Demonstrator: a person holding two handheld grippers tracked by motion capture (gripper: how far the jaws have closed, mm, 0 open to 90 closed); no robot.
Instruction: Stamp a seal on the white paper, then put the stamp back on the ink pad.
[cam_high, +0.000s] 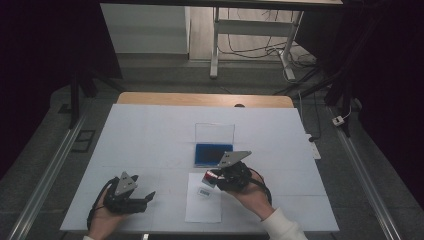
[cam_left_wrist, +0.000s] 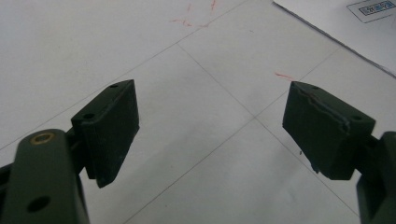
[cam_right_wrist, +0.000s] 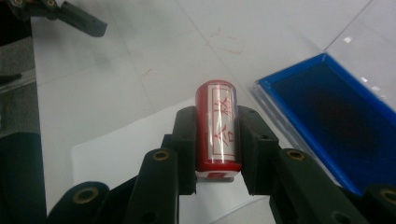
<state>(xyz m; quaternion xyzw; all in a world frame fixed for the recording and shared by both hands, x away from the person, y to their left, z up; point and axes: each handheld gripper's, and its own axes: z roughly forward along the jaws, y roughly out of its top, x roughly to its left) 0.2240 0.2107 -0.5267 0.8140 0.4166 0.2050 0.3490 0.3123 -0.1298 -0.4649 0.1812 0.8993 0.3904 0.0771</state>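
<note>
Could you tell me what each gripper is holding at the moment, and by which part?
The right gripper clamps the red stamp across its barrel; the left gripper holds nothing.

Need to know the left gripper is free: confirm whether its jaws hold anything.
No, the left gripper has its black jaws wide apart with just the white table between them.

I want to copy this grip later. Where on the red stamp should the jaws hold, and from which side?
Grip the red stamp at the middle of its round body, the right gripper closing on its two long sides as here. Its labelled length runs along the jaws, leaving both ends free.
</note>
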